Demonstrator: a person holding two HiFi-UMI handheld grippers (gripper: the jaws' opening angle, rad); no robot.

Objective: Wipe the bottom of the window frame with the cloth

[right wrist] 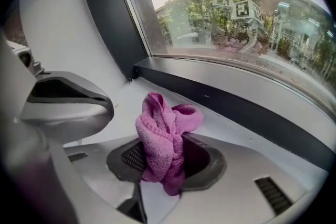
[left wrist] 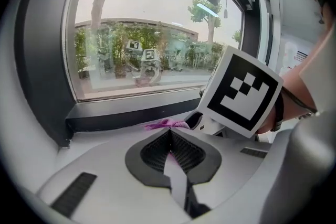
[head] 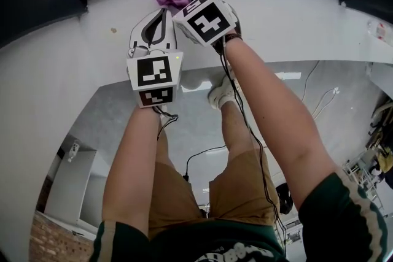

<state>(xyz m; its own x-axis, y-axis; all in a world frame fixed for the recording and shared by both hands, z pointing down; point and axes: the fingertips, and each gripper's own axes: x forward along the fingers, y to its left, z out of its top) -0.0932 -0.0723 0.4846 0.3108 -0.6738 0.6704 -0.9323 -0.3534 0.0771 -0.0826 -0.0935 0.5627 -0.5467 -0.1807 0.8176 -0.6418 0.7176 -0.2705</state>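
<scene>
Right gripper [right wrist: 164, 157]: jaws clamped shut on the lower folds of the pink cloth [right wrist: 161, 126]. We judge this grip leaves a loose wad projecting fwd as the wiping pad. The cloth sits over the white sill [right wrist: 226, 128], near the dark bottom frame rail [right wrist: 247, 107]; contact w/ the rail is not evident.

Left gripper [left wrist: 169, 132]: jaws fully together, nothing gripped. It sits just beside the right, prob. out of the stroke path.

The right gripper view shows the grip and the gap to the rail. The head view shows only the cloth's tip past the marker cube [head: 206, 21].
</scene>
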